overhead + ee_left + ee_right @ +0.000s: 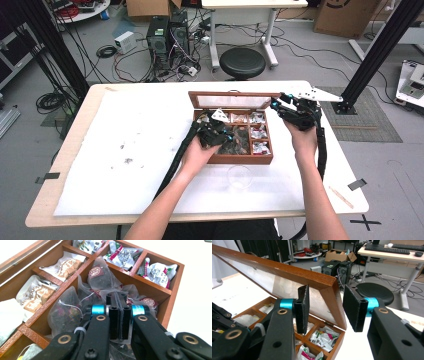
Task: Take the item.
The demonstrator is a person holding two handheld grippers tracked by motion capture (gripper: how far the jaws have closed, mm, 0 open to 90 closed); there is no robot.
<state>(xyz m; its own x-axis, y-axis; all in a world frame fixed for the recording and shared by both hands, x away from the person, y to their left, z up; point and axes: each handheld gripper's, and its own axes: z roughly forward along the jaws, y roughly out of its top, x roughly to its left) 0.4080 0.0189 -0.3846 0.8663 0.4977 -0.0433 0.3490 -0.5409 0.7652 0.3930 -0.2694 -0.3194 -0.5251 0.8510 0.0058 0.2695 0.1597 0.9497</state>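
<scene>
- Left gripper is reaching into the middle compartment of the wooden box; jaws are sitting pressed together among the mesh tea bags (whether a bag's edge is pinched, cannot tell).
- Right gripper is holding its jaws apart around the raised lid, touching neither face.
- Tea bags are looking light, soft and tearable; best taken by a top corner or the tag.
</scene>
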